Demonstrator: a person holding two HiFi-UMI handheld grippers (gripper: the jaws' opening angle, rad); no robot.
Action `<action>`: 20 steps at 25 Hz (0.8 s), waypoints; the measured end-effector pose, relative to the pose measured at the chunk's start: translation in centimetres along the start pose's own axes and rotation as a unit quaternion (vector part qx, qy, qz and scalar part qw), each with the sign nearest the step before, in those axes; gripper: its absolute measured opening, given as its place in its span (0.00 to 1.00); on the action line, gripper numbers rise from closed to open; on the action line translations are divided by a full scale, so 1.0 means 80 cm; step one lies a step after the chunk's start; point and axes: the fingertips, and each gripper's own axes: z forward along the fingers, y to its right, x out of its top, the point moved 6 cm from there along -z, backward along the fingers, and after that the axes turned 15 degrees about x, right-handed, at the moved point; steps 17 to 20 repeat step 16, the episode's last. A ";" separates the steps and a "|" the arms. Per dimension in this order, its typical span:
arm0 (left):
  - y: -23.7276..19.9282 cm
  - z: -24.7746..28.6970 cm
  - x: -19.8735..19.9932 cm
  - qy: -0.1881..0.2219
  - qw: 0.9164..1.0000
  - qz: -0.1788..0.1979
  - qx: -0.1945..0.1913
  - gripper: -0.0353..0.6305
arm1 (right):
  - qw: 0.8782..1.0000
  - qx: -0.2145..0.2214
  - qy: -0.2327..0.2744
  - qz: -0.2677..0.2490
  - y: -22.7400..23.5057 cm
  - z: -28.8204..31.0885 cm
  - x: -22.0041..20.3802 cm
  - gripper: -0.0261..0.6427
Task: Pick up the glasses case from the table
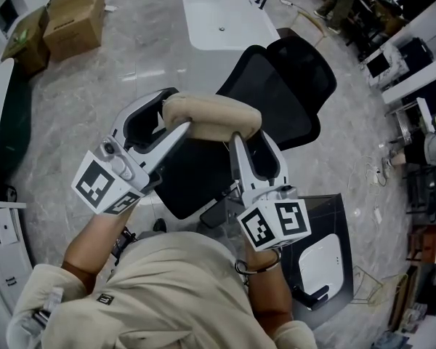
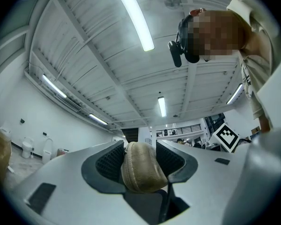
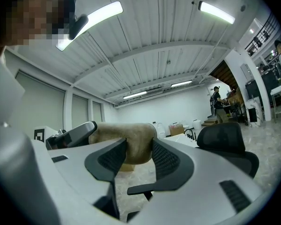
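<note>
The glasses case (image 1: 211,116) is a beige, rounded zip case held in the air in front of the person, above a black chair. My left gripper (image 1: 173,111) is shut on its left end, and my right gripper (image 1: 251,133) is shut on its right end. In the left gripper view the case's end (image 2: 141,167) sits wedged between the dark ribbed pads (image 2: 107,162), with its zip seam showing. In the right gripper view the case (image 3: 126,142) lies crosswise between the pads (image 3: 164,159), and the left gripper's jaw reaches it from the far side.
A black mesh office chair (image 1: 291,86) stands directly under the case. A white table (image 1: 225,13) is beyond it, with cardboard boxes (image 1: 73,13) on the floor at upper left. A dark tray holding a white object (image 1: 323,260) lies at lower right.
</note>
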 end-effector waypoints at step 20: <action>-0.027 0.008 -0.012 -0.016 1.000 -0.009 0.010 0.37 | 1.000 0.002 -0.017 0.014 0.010 0.028 -0.009 0.30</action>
